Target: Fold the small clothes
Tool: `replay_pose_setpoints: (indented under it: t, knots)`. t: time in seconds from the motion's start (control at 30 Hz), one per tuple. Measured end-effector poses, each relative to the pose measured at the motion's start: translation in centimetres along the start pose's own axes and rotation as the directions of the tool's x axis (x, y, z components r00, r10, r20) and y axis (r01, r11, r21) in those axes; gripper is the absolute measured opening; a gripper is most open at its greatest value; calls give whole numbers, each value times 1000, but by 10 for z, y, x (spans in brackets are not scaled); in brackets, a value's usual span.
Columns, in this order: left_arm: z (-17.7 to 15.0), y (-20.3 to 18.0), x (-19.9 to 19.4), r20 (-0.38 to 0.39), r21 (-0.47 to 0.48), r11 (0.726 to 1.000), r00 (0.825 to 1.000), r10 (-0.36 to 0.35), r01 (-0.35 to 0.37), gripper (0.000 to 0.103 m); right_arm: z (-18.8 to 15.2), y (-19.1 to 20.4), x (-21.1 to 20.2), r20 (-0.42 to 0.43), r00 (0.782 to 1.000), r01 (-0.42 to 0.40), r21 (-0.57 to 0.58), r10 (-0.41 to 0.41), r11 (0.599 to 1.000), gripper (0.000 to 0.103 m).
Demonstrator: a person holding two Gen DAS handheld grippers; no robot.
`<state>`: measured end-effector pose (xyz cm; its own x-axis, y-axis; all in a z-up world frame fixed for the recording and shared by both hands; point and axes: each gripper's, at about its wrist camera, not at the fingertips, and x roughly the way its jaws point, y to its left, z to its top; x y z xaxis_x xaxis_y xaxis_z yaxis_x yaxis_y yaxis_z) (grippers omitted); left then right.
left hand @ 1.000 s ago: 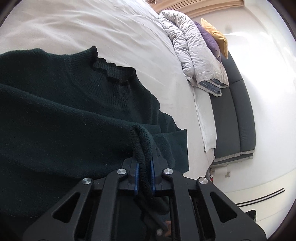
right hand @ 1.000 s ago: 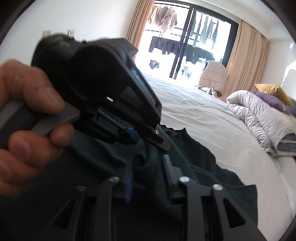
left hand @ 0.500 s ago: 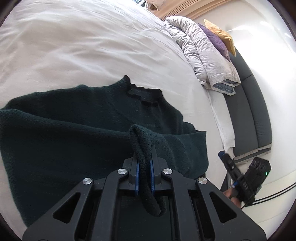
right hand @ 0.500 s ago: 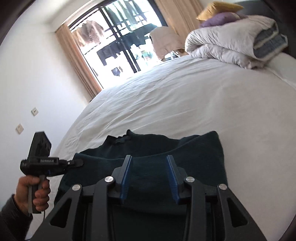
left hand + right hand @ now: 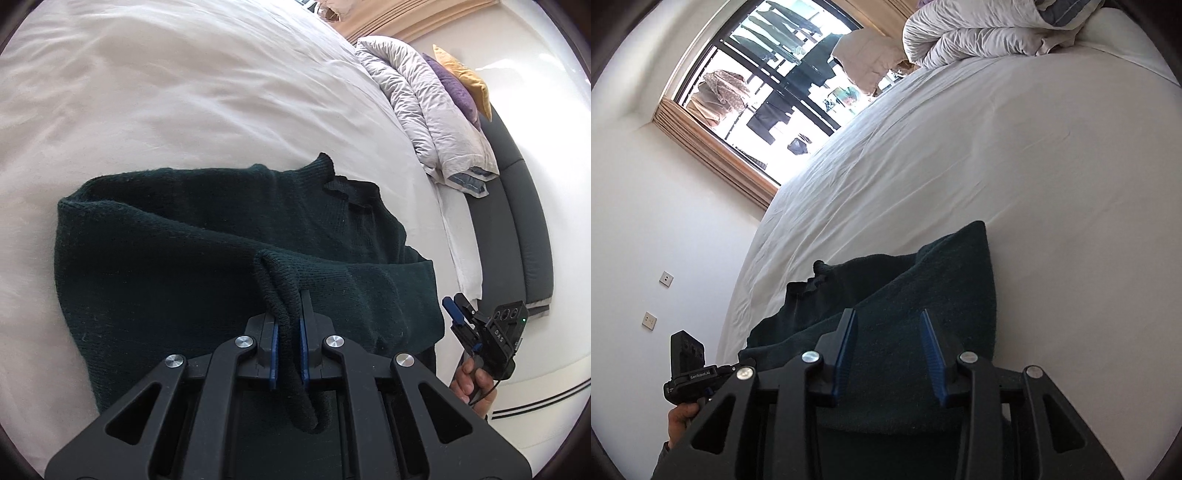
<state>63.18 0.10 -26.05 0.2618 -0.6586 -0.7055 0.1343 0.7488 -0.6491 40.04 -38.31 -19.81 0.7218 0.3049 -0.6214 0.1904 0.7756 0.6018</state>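
A dark green knit sweater (image 5: 207, 251) lies on the white bed (image 5: 184, 92), its ruffled collar (image 5: 351, 184) towards the far side. My left gripper (image 5: 287, 332) is shut on a bunched fold of the sweater's near edge, and the fold hangs down between its blue pads. In the left wrist view a hand holds my right gripper (image 5: 456, 308) off the sweater's right corner, jaws apart and empty. In the right wrist view the right gripper (image 5: 888, 332) stands open above the sweater (image 5: 923, 288), with nothing pinched between its pads.
A rolled grey duvet (image 5: 424, 103) with a purple pillow (image 5: 458, 92) and a yellow pillow (image 5: 465, 77) lies at the bed's far right. A dark padded headboard (image 5: 517, 221) runs along that side. White sheet stretches beyond the sweater. A window (image 5: 775, 92) and a wall stand beyond the bed's far edge.
My left gripper has drawn back with the fold, so the whole sweater shows. My right gripper swung away from beside the left one to the sweater's right side and rolled over.
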Motion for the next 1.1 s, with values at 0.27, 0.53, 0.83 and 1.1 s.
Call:
replay_pose_setpoints:
  t: [0.27,0.53,0.83,1.1]
  knots:
    - [-13,-2,10,4,2,1000,1000,28,-28,7,-4,5,5,-30,1000,-3,-37,2,999,39]
    - [-18,-10,7,30,-16,1000,999,-16,17,7,-22,11,30,-87,969,210,-216,-233,953,13]
    - [-14,-22,22,9,1,1000,1000,-16,16,8,-10,-44,22,-64,937,335,-119,-344,935,0]
    - [-15,-2,15,21,-34,999,999,-40,41,9,3,-47,10,-27,905,421,-83,-424,903,6]
